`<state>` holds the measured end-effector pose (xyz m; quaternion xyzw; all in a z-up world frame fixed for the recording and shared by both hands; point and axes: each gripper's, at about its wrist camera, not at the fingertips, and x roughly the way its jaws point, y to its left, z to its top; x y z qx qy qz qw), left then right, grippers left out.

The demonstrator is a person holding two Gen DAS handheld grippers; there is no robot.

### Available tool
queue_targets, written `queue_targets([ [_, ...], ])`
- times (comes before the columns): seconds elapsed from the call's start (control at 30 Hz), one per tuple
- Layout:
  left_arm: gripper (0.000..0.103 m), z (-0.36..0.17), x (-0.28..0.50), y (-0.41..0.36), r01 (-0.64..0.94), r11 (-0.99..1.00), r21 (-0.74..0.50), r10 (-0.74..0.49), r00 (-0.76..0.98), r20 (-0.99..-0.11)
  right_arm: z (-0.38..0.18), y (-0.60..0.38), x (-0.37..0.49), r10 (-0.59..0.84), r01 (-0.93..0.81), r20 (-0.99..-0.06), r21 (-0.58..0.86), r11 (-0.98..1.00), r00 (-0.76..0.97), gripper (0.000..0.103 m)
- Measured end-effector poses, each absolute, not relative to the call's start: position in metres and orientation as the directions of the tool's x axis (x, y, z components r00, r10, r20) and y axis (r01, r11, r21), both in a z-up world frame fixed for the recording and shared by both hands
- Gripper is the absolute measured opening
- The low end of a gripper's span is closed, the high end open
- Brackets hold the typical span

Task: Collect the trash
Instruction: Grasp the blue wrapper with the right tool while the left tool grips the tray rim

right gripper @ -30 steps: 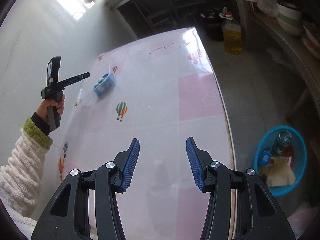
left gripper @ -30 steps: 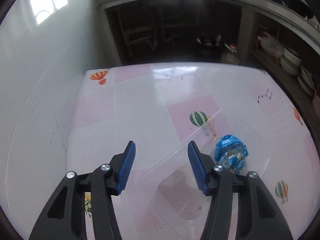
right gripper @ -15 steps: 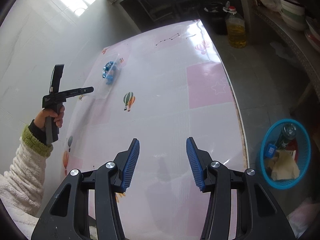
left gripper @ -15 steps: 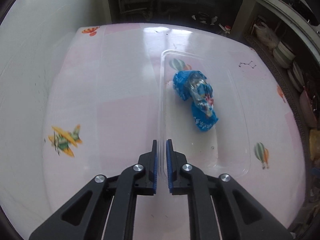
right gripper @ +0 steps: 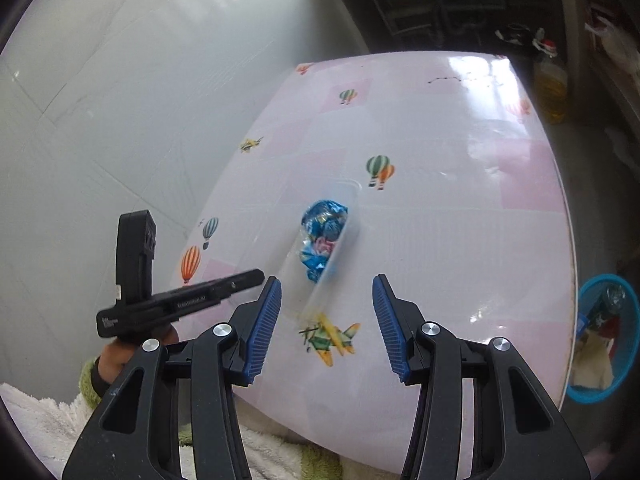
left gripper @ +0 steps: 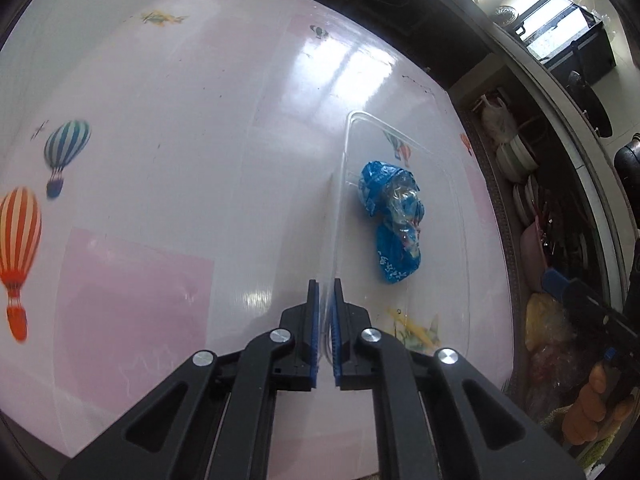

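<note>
- Only my right wrist view shows the blue bin (right gripper: pixel 608 336) on the floor off the desk's (right gripper: pixel 440 220) right edge, with trash already in it; the left view misses it.
- My left hand-held gripper (left gripper: pixel 325 312) is pinched nearly closed on the near rim of the clear tray (left gripper: pixel 456 208); the blue wrapper (left gripper: pixel 394 222) lies inside the tray.
- From the right view the tray (right gripper: pixel 320 292) looks tilted on its side above the desk, wrapper (right gripper: pixel 322 236) still in it.
- My right hand-held gripper (right gripper: pixel 326 326) is wide open and holds nothing, hovering over the desk's near end.
- The tray's walls are blurred and hard to trace in the right view; in the left view my right hand (left gripper: pixel 596 408) is cut off at the frame's edge.
</note>
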<state>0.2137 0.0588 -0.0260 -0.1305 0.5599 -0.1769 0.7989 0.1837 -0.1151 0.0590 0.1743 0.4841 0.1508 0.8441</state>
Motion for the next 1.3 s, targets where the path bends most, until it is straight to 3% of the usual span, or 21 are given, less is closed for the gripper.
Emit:
queue_targets([
  [0.17, 0.007, -0.024, 0.184, 0.052, 0.137, 0.919, -0.371, -0.395, 0.354, -0.848, 0.052, -0.087, 0.197, 0.439, -0.129, -0.785, 0.428, 0.895, 0.437, 0.047],
  [0.3, 0.03, -0.02, 0.177, 0.048, 0.156, 0.936, -0.316, -0.352, 0.393, -0.85, 0.043, -0.072, 0.211, 0.421, -0.138, -0.817, 0.401, 0.906, 0.394, 0.046],
  [0.37, 0.035, -0.018, 0.175, 0.045, 0.185, 0.948, -0.26, -0.315, 0.418, -0.852, 0.041, -0.065, 0.217, 0.412, -0.142, -0.829, 0.388, 0.911, 0.378, 0.045],
  [0.6, 0.035, -0.025, 0.178, 0.036, 0.228, 0.958, -0.177, -0.265, 0.454, -0.851, 0.024, -0.047, 0.243, 0.334, -0.155, -0.886, 0.298, 0.942, 0.322, 0.045],
  [0.7, 0.027, -0.027, 0.177, 0.035, 0.236, 0.955, -0.178, -0.269, 0.447, -0.853, 0.015, -0.042, 0.25, 0.284, -0.153, -0.91, 0.248, 0.957, 0.303, 0.045],
  [0.9, 0.023, -0.029, 0.175, 0.037, 0.237, 0.956, -0.172, -0.265, 0.451, -0.852, 0.007, -0.035, 0.258, 0.241, -0.169, -0.927, 0.199, 0.965, 0.287, 0.045],
  [1.13, 0.02, -0.026, 0.173, 0.036, 0.242, 0.955, -0.171, -0.267, 0.456, -0.849, -0.01, -0.022, 0.272, 0.184, -0.185, -0.949, 0.139, 0.973, 0.255, 0.038],
  [1.3, 0.02, -0.024, 0.171, 0.04, 0.243, 0.955, -0.17, -0.268, 0.459, -0.847, -0.014, -0.019, 0.273, 0.157, -0.191, -0.954, 0.11, 0.975, 0.256, 0.024],
])
